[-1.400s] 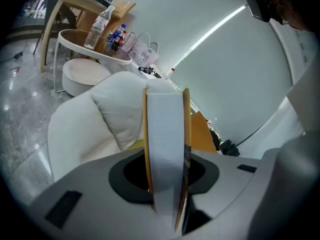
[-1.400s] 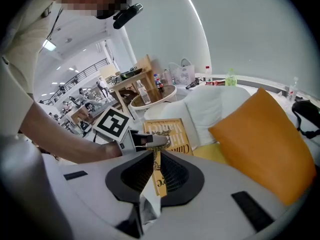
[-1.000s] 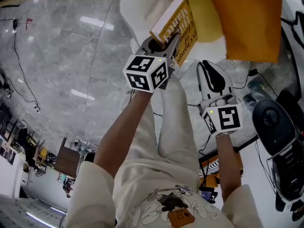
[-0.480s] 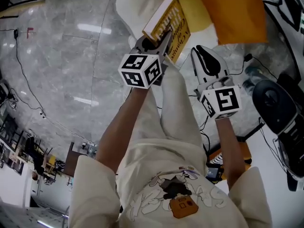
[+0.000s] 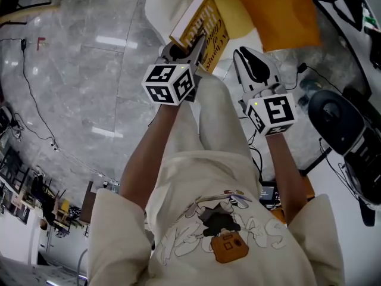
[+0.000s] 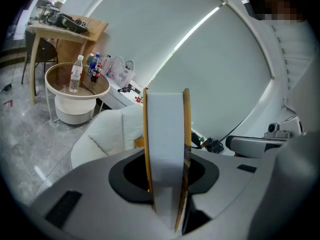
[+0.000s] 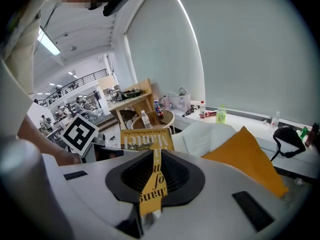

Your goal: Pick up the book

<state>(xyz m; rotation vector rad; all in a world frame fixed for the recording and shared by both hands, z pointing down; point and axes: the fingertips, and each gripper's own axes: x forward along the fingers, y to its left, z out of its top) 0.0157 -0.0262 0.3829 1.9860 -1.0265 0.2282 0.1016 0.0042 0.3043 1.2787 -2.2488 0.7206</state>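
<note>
A thick yellow book with dark print on its cover hangs in the air, pinched by my left gripper. In the left gripper view its white page edge stands upright between the two jaws, which press on both covers. My right gripper hovers just right of the book and does not touch it. Its jaws stand a narrow slit apart with nothing in them. The book's cover shows ahead of that slit and through it.
An orange cushion lies on a white armchair beyond the book. A round side table with bottles stands at the far left. A black chair base is at the right, and cables trail over the grey marble floor.
Both grippers have risen together toward the camera. The book has gone up with the left gripper, still pinched the same way. The right gripper has kept its place beside it.
</note>
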